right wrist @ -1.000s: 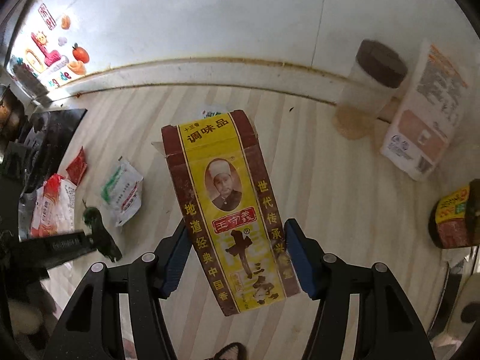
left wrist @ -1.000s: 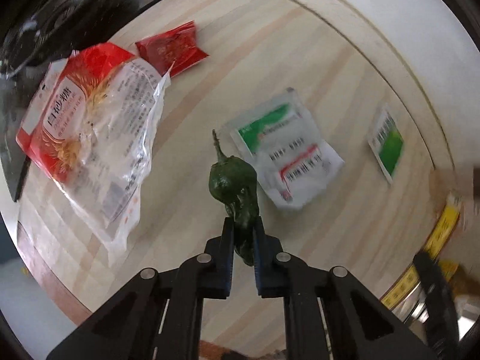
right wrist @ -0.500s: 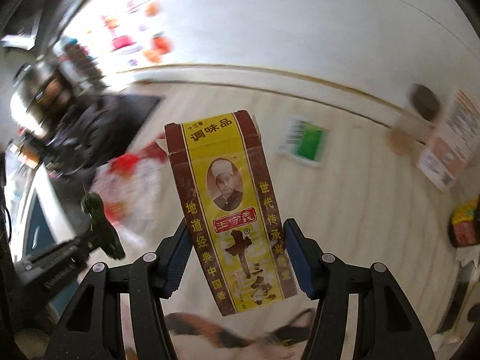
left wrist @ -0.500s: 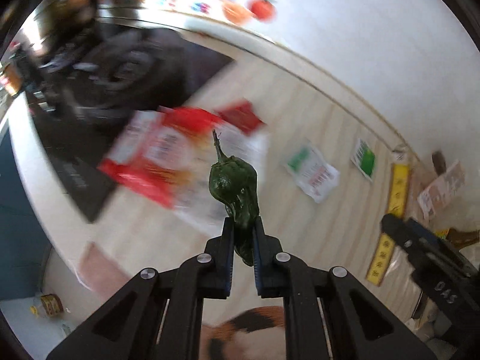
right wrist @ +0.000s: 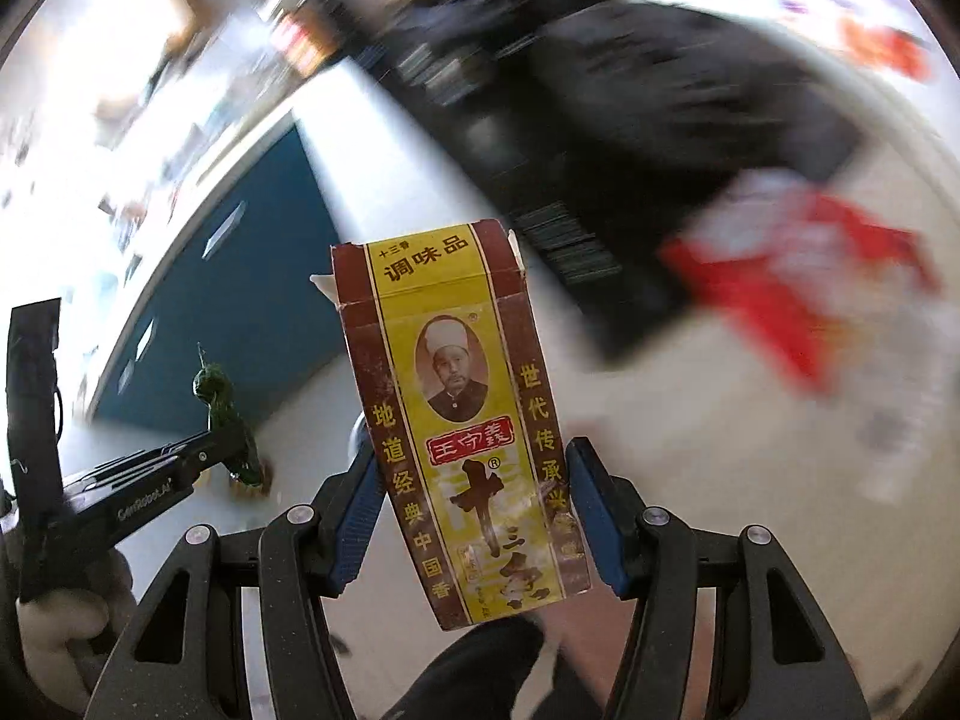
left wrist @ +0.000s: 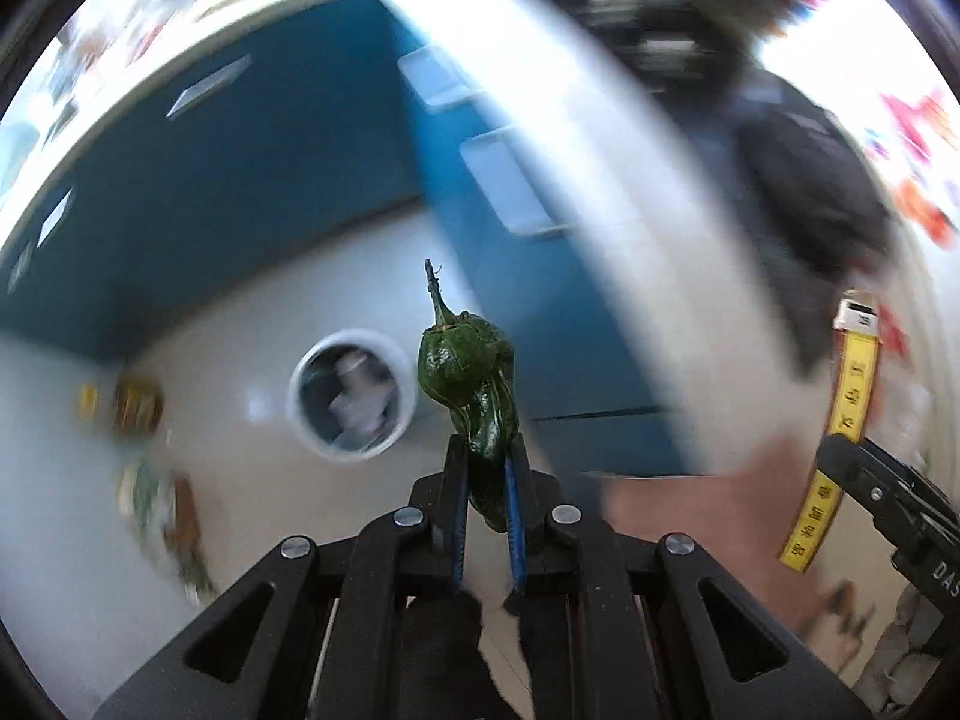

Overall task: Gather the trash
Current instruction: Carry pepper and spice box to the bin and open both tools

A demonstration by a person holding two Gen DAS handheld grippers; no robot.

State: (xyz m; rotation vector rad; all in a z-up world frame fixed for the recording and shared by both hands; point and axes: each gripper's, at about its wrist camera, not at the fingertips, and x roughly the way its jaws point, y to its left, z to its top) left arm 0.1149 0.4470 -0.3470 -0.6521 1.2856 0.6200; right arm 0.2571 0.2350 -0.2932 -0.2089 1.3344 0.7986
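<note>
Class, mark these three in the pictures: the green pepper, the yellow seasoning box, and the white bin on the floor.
green pepper (left wrist: 468, 378), left wrist view, on its wrinkled body.
yellow seasoning box (right wrist: 462, 420), right wrist view, on its front label.
white bin (left wrist: 312, 360), left wrist view, on its rim.

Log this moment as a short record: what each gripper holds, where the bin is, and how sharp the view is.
left gripper: shut on green pepper, stem up
right gripper: shut on seasoning box, upright, slightly tilted
bin: white round bin on the floor, beyond the pepper
background: blue cabinets, motion-blurred
trash released: none yet
</note>
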